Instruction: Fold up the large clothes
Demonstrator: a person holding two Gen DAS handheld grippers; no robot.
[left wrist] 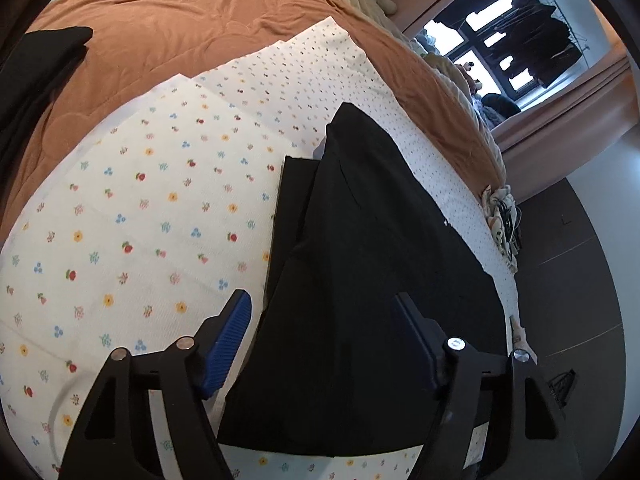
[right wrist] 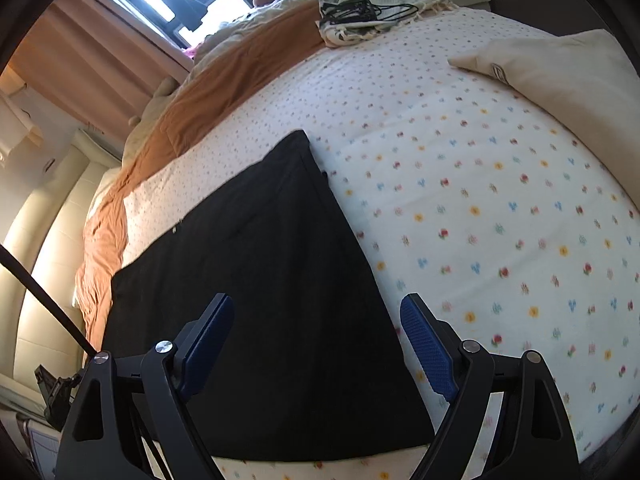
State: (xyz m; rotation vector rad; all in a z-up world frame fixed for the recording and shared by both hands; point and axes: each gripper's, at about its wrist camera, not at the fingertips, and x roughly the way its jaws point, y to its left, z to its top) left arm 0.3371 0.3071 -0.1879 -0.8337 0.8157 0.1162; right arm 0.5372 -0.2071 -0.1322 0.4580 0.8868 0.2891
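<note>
A large black garment [left wrist: 360,280] lies partly folded on a white flower-print sheet [left wrist: 140,220]. In the left wrist view its upper layer is folded over and rises to a peak. My left gripper [left wrist: 324,304] is open above the garment's near part, its fingers wide apart, holding nothing. In the right wrist view the same black garment [right wrist: 272,280] lies flat as a long dark panel on the sheet [right wrist: 500,200]. My right gripper [right wrist: 318,304] is open over its near end, empty.
An orange blanket [left wrist: 180,32] covers the far side of the bed. Another dark folded cloth [left wrist: 44,64] lies on it at left. A cream pillow [right wrist: 560,76] and a patterned cloth with cables [right wrist: 360,16] lie at the far end. A window with curtains [left wrist: 508,40] is beyond.
</note>
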